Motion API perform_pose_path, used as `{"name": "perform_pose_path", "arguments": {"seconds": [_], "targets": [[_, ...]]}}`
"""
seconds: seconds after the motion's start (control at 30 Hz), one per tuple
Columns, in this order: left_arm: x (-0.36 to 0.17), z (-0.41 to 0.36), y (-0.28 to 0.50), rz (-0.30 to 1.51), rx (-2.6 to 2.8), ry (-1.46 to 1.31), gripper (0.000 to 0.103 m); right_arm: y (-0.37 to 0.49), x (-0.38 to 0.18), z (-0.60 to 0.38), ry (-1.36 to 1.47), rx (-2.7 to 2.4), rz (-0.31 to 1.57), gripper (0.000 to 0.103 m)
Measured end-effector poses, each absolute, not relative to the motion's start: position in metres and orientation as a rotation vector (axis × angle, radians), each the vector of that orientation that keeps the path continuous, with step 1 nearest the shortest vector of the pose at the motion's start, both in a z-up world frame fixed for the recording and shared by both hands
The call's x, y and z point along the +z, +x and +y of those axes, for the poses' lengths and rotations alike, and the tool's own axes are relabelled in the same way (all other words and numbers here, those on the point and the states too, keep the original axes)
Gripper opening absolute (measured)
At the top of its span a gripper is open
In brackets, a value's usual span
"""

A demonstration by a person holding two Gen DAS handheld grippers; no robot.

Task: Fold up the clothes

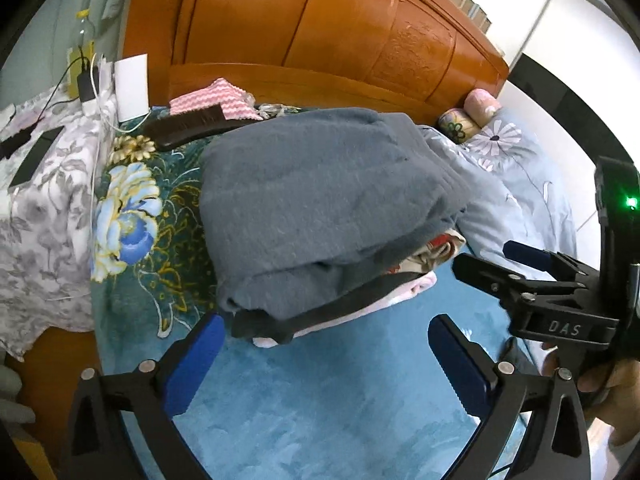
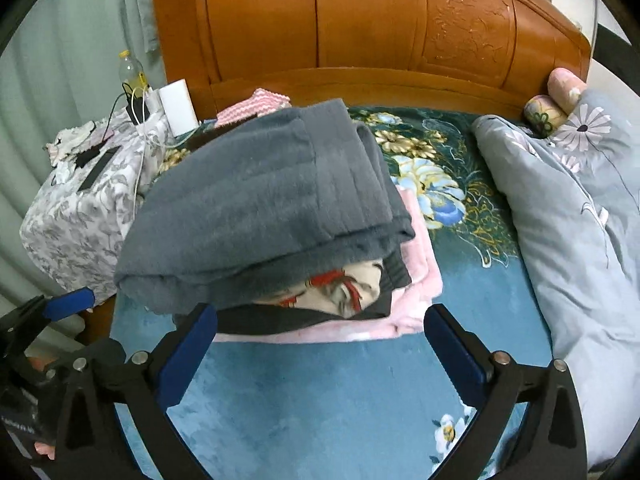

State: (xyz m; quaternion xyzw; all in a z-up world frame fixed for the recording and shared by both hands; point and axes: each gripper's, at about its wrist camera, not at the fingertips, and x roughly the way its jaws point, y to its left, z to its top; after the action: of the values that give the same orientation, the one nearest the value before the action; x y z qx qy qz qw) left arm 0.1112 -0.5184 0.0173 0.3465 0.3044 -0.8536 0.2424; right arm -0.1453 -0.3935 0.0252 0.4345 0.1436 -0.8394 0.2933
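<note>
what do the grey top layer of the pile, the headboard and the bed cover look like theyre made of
Grey top layer: looks like soft fleece or brushed knit, matte with a fuzzy nap. Headboard: varnished orange-brown wood, glossy, with carved panels. Bed cover: seems plush, velvety fabric, with a brushed sheen and printed flowers.

Carved orange wooden headboard (image 2: pixel 360 32) behind a teal floral bedspread (image 2: pixel 320 392).

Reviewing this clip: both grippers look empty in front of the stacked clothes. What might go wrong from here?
1. The grey garment on top overhangs the pink folded piece below on the left, so a nudge may tip the stack.
2. The left hand-held gripper and right hand-held gripper, both open, sit close together and might collide.
3. An open finger may snag the dark layer at the stack's front edge.
</note>
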Motion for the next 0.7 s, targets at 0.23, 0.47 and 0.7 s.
{"name": "perform_pose_path", "arguments": {"seconds": [0.23, 0.47, 0.7], "targets": [[0.013, -0.5, 0.116, 0.793, -2.313, 0.944, 0.103, -0.136, 0.017, -0.396, 1.146, -2.229, 0.421, 0.103], [0.003, -0.501, 0.118, 0.766, -2.271, 0.95, 0.103, -0.134, 0.005, -0.405, 1.16, -2.211, 0.469, 0.103], [-0.009, -0.507, 0.119, 0.781, -2.241, 0.949, 0.103, -0.135, -0.003, -0.412, 1.168, -2.195, 0.503, 0.103]]}}
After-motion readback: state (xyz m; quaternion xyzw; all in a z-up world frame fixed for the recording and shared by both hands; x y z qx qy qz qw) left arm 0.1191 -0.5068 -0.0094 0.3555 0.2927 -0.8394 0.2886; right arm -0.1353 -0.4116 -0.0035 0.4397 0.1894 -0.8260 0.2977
